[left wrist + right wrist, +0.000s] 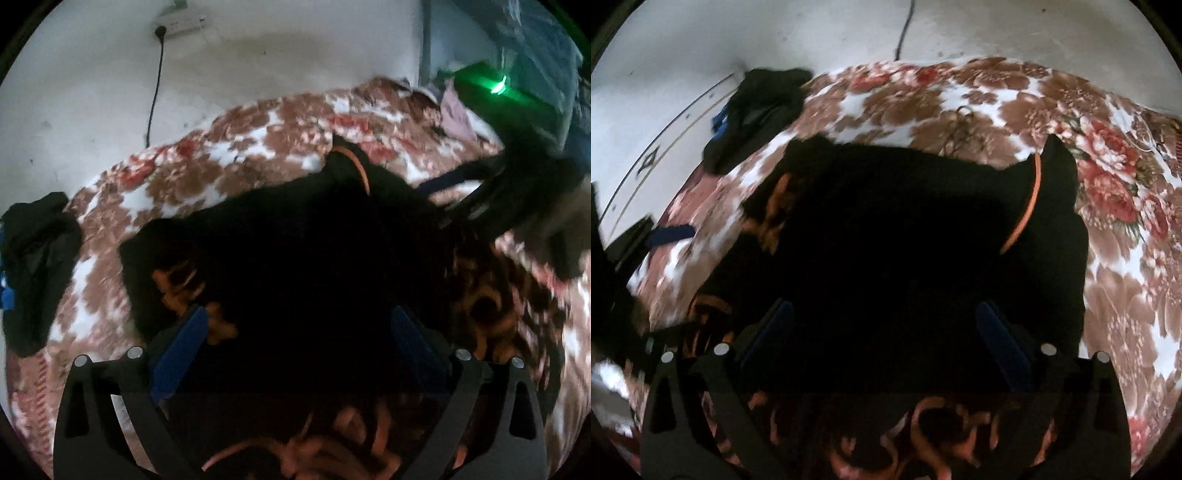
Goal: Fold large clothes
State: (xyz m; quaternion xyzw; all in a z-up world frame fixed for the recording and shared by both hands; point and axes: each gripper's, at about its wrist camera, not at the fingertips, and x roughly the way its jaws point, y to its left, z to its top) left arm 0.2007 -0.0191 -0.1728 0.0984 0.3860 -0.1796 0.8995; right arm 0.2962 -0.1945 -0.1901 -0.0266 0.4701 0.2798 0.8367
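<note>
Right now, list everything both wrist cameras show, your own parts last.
black garment: one, black with orange stripe and orange print, spread on the bed under both grippers.
dark clothes pile: one, black with some blue, at the bed's far edge by the wall.
bedspread: one, white with brown and red flowers, covering the bed.
cable: one, black, running down the white wall from a socket.
left hand-held gripper: one, black with blue pads, open above the garment.
right hand-held gripper: one, black with blue pads, open above the garment.
</note>
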